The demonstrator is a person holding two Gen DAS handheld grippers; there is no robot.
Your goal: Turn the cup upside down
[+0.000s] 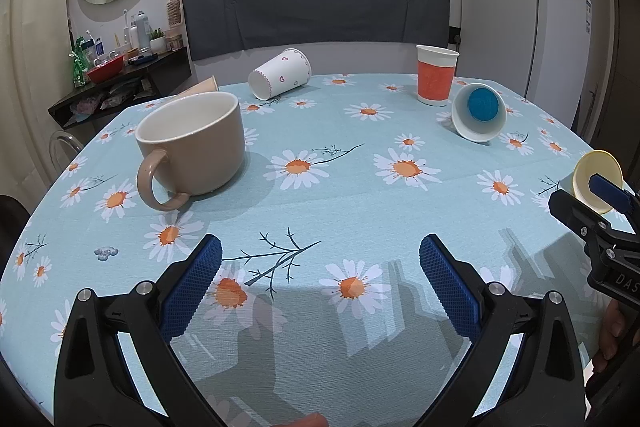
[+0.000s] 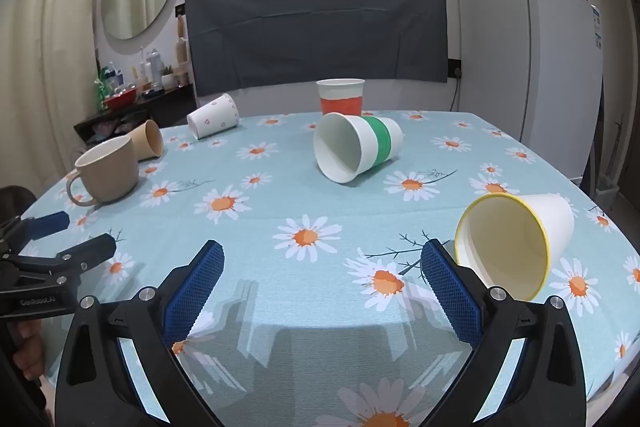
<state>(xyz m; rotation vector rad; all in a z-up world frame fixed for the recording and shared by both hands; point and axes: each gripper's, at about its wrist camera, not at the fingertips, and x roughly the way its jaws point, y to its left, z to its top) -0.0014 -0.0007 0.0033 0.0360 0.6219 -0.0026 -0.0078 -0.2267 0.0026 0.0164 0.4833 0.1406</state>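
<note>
Yellow-rimmed paper cup (image 2: 516, 243) lies on its side, just right of the right gripper (image 2: 320, 267); both it and the left gripper (image 1: 320, 263) gape apart, holding nothing.

the black plastic left gripper (image 2: 60, 241) is showing "genrobot.ai"; the black right gripper (image 1: 596, 201) is showing only "das".

In the left wrist view a tan cup (image 1: 202, 85) showed only a sliver of rim behind the mug (image 1: 192, 147). The yellow cup (image 1: 597, 179) was partly covered by the right gripper (image 1: 592, 203), itself cut off at the frame's right edge. In the right wrist view the orange cup (image 2: 340, 97) had its base hidden behind the green cup (image 2: 356, 147). Shelf clutter (image 2: 132, 83) was too small to identify.
</note>
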